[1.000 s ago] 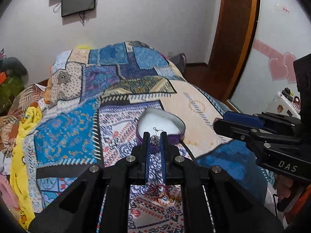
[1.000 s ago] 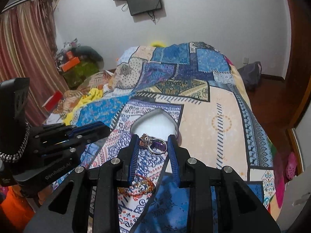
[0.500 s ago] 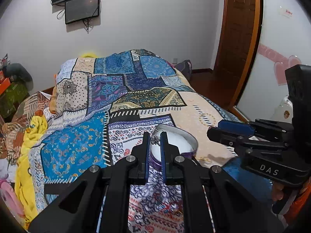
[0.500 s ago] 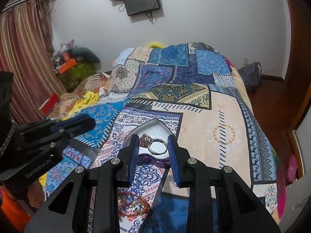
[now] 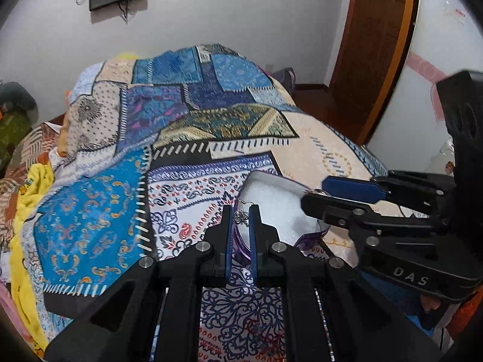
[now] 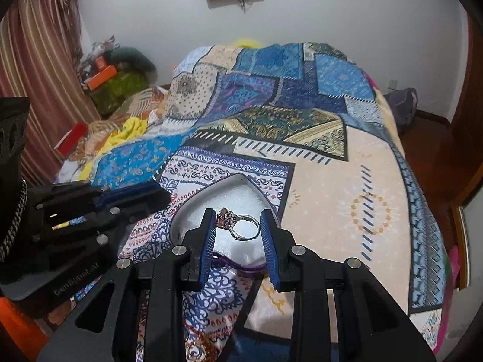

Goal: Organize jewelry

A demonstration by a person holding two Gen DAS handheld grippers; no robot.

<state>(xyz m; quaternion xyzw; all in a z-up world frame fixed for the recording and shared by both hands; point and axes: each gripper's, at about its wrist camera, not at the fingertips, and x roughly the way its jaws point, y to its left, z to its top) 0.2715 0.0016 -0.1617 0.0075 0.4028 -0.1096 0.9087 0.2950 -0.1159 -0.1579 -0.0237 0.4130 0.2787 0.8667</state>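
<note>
Patchwork bedspread (image 6: 347, 199) below, we've carried both pieces over the heart-shaped box (image 6: 241, 199): left hand-held gripper (image 5: 240, 215) pinches an earring (image 5: 241, 216), right hand-held gripper (image 6: 238, 221) clamps a ring (image 6: 238, 221), ready to release.

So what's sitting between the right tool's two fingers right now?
A silver ring with a large stone, held between the right tool fingers above the white lining of the heart-shaped box. The right wrist view shows it.

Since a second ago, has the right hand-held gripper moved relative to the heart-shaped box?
Yes. The right hand-held gripper, gripping the ring, has advanced over the heart-shaped box.
</note>
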